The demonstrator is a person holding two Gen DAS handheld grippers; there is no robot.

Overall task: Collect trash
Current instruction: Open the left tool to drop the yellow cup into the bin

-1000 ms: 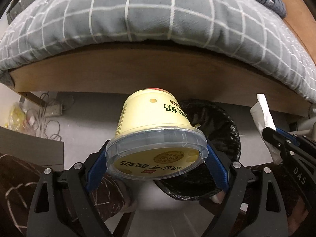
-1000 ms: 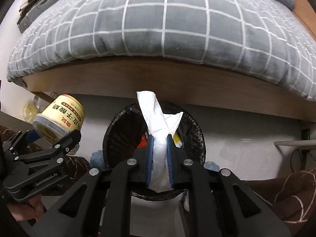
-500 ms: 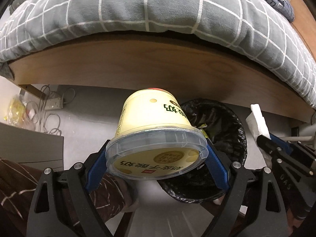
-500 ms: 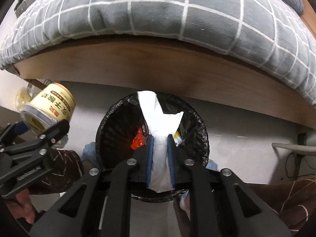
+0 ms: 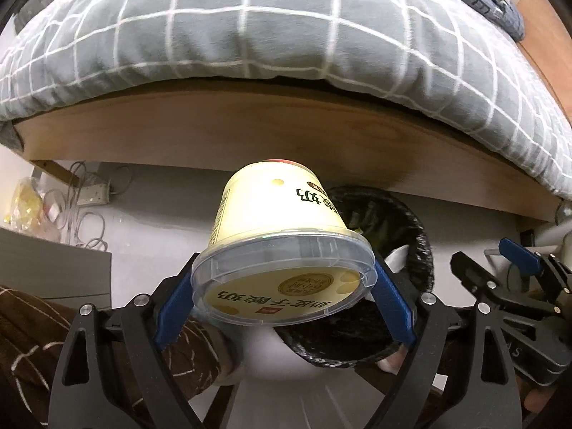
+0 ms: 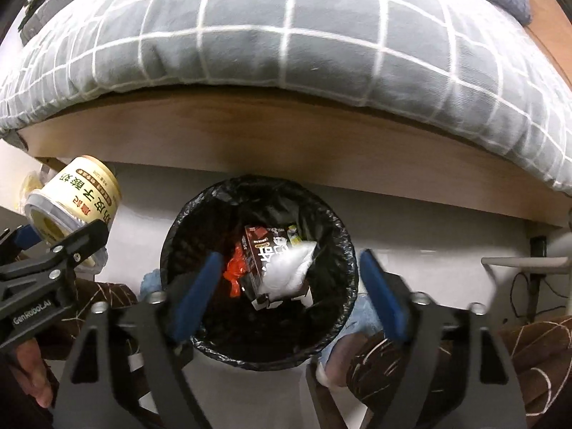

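A bed with a grey checked duvet (image 6: 286, 43) on a wooden frame (image 5: 271, 132) spans the background above a pale floor. A bin with a black liner (image 6: 343, 246) stands on the floor just in front of the frame. The left gripper (image 5: 284, 296) clamps a yellow yogurt tub (image 5: 279, 236) by its clear lid, beside the bin. The right gripper (image 6: 289, 286) hangs over the bin; its jaws have just been opening and stand wide, with nothing between them. White tissue (image 6: 289, 271) lies inside the bin on a brown carton (image 6: 261, 250).
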